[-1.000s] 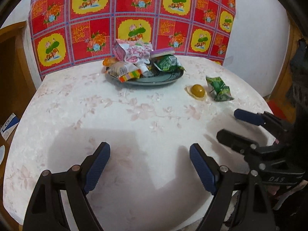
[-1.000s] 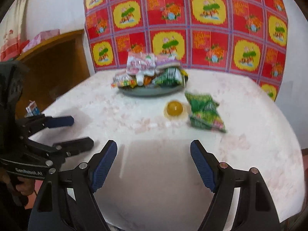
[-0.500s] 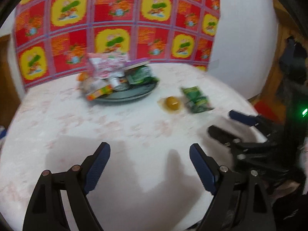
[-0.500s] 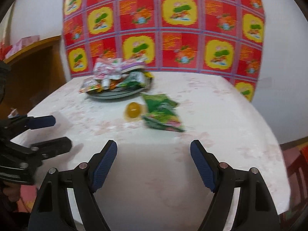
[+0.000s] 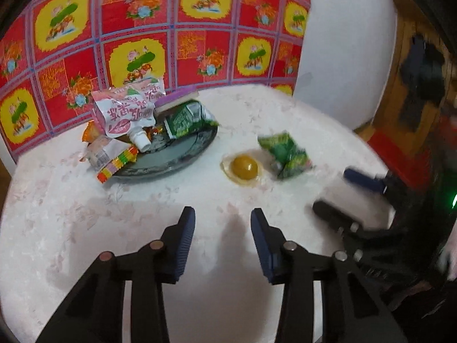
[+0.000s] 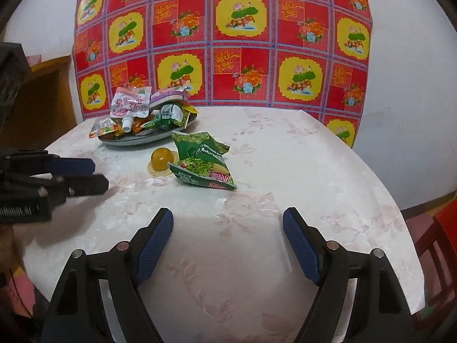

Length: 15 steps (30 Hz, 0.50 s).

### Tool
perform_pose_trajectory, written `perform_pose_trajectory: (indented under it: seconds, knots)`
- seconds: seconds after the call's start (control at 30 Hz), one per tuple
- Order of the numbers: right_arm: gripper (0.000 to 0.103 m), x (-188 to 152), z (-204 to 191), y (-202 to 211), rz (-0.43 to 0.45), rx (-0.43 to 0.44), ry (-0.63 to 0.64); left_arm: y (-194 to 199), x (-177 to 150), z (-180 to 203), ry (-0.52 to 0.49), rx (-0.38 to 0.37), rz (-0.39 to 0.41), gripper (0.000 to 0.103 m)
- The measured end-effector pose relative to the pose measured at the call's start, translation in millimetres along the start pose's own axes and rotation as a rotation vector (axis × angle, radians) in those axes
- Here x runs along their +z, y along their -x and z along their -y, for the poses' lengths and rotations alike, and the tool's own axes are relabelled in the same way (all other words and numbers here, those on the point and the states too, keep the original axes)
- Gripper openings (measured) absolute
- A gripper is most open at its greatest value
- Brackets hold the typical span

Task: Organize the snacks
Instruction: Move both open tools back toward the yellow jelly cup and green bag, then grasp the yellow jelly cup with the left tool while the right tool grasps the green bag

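Note:
A dark plate (image 5: 182, 157) at the back of the round table holds several snacks, among them a pink pouch (image 5: 128, 111) and a green packet (image 5: 185, 118). A yellow jelly cup (image 5: 244, 167) and a green snack packet (image 5: 285, 154) lie loose on the table to the plate's right. My left gripper (image 5: 222, 225) hovers in front of the jelly cup, jaws partly closed and empty. My right gripper (image 6: 228, 223) is wide open and empty, in front of the green packet (image 6: 204, 163) and jelly cup (image 6: 161, 158). The plate also shows in the right wrist view (image 6: 131, 141).
The table (image 6: 257, 257) has a pale floral cloth. A red and yellow patterned sheet (image 6: 228, 43) hangs on the wall behind. A wooden cabinet (image 6: 37, 100) stands at the left. A red chair (image 6: 437, 240) stands beyond the table's right edge.
My left gripper's jaws have narrowed and it has moved closer toward the jelly cup. My right gripper has shifted forward and right, staying open.

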State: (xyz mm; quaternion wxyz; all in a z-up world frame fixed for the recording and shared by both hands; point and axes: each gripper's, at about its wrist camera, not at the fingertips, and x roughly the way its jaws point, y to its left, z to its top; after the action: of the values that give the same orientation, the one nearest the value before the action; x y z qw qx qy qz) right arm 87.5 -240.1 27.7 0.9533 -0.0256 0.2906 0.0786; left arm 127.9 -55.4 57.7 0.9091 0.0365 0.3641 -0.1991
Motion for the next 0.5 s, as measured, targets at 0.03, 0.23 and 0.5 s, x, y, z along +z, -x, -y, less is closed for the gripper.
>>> perform_pose_trajectory:
  seconds: [0.03, 0.23, 0.5]
  knots:
    - [0.081, -1, 0, 0, 0.011, 0.001, 0.001, -2, 3, -1, 0.013, -0.008, -0.005, 0.043]
    - [0.081, -4, 2, 0, 0.048, -0.005, -0.004, -13, 24, -6, 0.020, -0.048, -0.016, 0.043]
    - [0.085, -8, 10, 3, 0.095, 0.060, -0.036, -56, 43, 10, -0.021, 0.010, -0.113, 0.044]
